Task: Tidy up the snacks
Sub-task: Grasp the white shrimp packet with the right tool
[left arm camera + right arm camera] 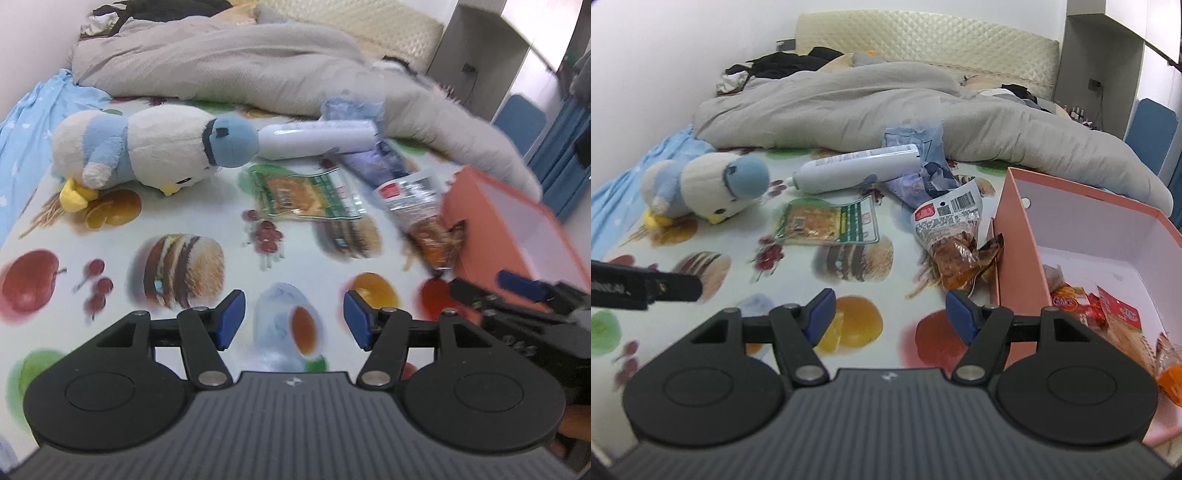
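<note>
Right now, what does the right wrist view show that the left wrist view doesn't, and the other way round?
Only the right wrist view looks into the pink box: red and orange snack packets already lie inside. It also shows the barcode on the brown snack bag.

Only the left wrist view shows a printed glass of drink on the sheet between the left gripper fingers.

Both show the plush penguin, white tube, green-edged flat packet, crumpled blue wrapper, grey duvet, and both grippers open and empty, including the right gripper.
</note>
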### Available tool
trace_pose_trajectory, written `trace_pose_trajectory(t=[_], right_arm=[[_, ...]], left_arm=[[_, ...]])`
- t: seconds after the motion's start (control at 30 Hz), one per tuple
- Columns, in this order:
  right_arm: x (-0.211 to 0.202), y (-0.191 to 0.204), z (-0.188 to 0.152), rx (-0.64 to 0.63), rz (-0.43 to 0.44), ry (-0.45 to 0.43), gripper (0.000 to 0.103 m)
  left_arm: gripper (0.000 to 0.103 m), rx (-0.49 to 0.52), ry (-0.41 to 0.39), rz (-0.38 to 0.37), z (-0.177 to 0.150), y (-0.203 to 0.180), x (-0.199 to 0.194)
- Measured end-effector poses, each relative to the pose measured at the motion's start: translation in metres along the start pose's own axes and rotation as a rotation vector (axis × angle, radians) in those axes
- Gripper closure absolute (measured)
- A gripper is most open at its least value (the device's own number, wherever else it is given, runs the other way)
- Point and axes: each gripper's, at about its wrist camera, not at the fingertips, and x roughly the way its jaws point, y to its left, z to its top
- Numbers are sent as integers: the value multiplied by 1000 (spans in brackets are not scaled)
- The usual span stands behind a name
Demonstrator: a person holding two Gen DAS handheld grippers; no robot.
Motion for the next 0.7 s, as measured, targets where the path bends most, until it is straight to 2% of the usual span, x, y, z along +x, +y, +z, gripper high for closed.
trace_pose_trajectory(t=[0.07,0.23,0.53,0.7], right_arm=[[12,1,3,-11,-18,-9,35],[43,3,10,-47,-68,-15,35],[100,2,17,-139,-196,-30,35],[125,5,17,-185,-257,-41,35]], left_arm=[[38,11,17,21,7,2,19],[38,4,33,1,29,1,58],[38,-34,6,-27,68,-4,126],[38,-44,-22,7,84,-3,154]])
